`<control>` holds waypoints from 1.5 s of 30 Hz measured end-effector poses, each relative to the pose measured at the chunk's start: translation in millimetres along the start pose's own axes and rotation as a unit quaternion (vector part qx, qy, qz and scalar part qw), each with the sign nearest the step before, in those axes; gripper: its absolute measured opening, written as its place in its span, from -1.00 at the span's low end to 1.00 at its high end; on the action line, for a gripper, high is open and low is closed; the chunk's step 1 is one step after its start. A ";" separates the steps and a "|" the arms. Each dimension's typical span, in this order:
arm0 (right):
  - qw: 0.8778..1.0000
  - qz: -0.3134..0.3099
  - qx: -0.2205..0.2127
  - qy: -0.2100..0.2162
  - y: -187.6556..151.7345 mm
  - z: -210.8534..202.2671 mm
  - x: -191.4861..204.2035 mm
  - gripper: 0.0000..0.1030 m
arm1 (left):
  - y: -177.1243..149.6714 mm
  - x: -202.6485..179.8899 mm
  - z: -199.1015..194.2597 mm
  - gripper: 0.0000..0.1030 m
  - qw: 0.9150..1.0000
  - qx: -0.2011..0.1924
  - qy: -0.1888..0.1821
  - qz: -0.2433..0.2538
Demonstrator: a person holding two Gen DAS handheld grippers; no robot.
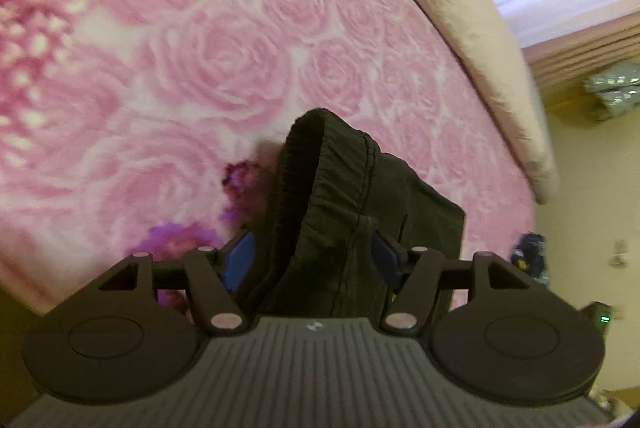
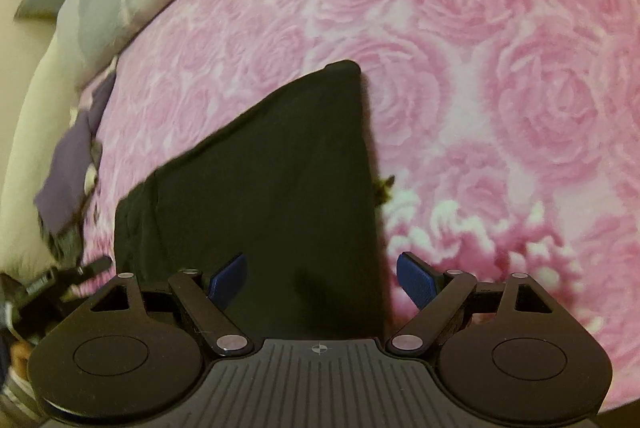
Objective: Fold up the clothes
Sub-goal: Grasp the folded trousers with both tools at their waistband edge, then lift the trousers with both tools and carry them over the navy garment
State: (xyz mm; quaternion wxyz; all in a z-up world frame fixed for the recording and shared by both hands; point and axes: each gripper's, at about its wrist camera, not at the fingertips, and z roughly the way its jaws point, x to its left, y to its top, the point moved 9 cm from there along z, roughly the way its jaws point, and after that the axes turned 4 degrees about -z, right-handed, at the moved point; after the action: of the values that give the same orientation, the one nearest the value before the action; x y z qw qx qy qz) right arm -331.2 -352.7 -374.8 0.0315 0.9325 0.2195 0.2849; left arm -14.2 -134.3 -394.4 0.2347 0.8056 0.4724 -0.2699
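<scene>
- Left hand-held gripper (image 1: 314, 262) stands wide, its blue pads (image 1: 240, 260) on either side of the black garment (image 1: 340, 211) without pressing it; the cloth looks released, though it sits between the jaws.
- Seen from the left wrist, the garment's ribbed elastic waistband (image 1: 316, 147) rears up in a loop toward 12 o'clock, just beyond the fingertips, and the rest of the cloth trails off toward 3 o'clock.
- Right hand-held gripper (image 2: 322, 278) is also spread and holds nothing; the garment's straight edge runs up between its pads, closer to the left one, and the right pad (image 2: 416, 280) hangs over bare blanket.
- From the right wrist, the garment's long axis runs from 6 o'clock at the jaws up to a corner (image 2: 346, 67) near 12 o'clock, with a wider part spreading toward 9 o'clock.
- Garment and both tools are over the pink rose-patterned blanket (image 1: 200, 59) on the bed; a pale pillow (image 1: 472, 27) lies along the far edge toward 1 o'clock in the left view.
- Both tools tilt steeply downward at the cloth, side by side, one over each end.
- Judgement: the left one is nearer a graspable part, the raised waistband, so the coming fold likely hinges on that end being carried along the long axis toward the far corner.
</scene>
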 end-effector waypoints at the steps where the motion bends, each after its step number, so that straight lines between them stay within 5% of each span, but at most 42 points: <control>1: 1.000 0.007 -0.004 0.003 2.1 4.8 -1.4 0.65 | 1.5 3.5 5.3 0.20 1.000 0.008 -0.009 -0.004; 10: 0.998 0.053 -0.010 0.012 7.9 46.9 -17.7 0.65 | 1.0 33.0 46.5 0.57 0.993 0.054 -0.086 -0.055; 14: 0.997 0.075 -0.009 0.026 12.5 61.2 -19.9 0.65 | 2.4 36.0 53.1 0.57 0.988 0.057 -0.126 -0.070; 21: 0.995 0.087 -0.014 0.048 16.8 74.8 -20.8 0.66 | 8.2 28.8 70.3 0.44 0.985 0.074 -0.136 -0.079; 27: 0.999 -0.006 0.025 0.020 16.6 88.4 -0.6 0.65 | 7.2 23.5 69.0 0.05 0.989 0.068 -0.112 -0.063; 30: 0.999 -0.023 0.028 0.017 16.1 88.5 0.6 0.29 | 7.0 17.2 68.9 0.01 0.991 0.063 -0.102 -0.058; 36: 0.997 0.004 0.007 0.083 12.4 68.3 -12.1 -0.43 | 4.8 2.8 60.3 -0.11 0.994 0.053 -0.091 -0.039; 45: 0.990 0.017 -0.048 0.134 33.0 -3.0 -30.4 -0.56 | -4.5 -88.4 71.1 -0.19 0.994 0.045 -0.100 0.018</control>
State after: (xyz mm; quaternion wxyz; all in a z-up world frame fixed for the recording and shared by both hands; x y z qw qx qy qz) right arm -342.5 -395.6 -381.9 0.0420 0.8870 0.1918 0.4180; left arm -69.5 -233.4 -389.9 0.2488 0.7929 0.4191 -0.3658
